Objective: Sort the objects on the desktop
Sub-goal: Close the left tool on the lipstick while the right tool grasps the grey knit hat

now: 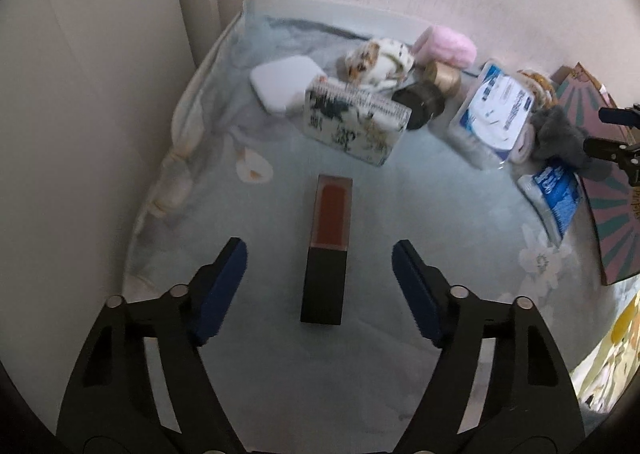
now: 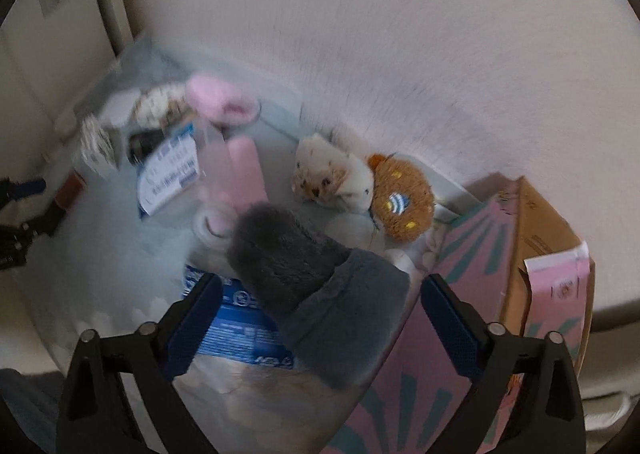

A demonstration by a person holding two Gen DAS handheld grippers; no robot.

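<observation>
Left hand-held gripper (image 1: 319,279) open around lipstick tube (image 1: 327,248); right hand-held gripper (image 2: 322,324) open over grey plush (image 2: 316,286); pink cardboard box (image 2: 532,254) contents hidden, blue pack (image 2: 236,328) print unreadable

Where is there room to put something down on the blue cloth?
Bare cloth lies between the lipstick and the blue-labelled packets, and left of the lipstick toward the wall. Crowded: the back, around the floral box and white pad.
</observation>
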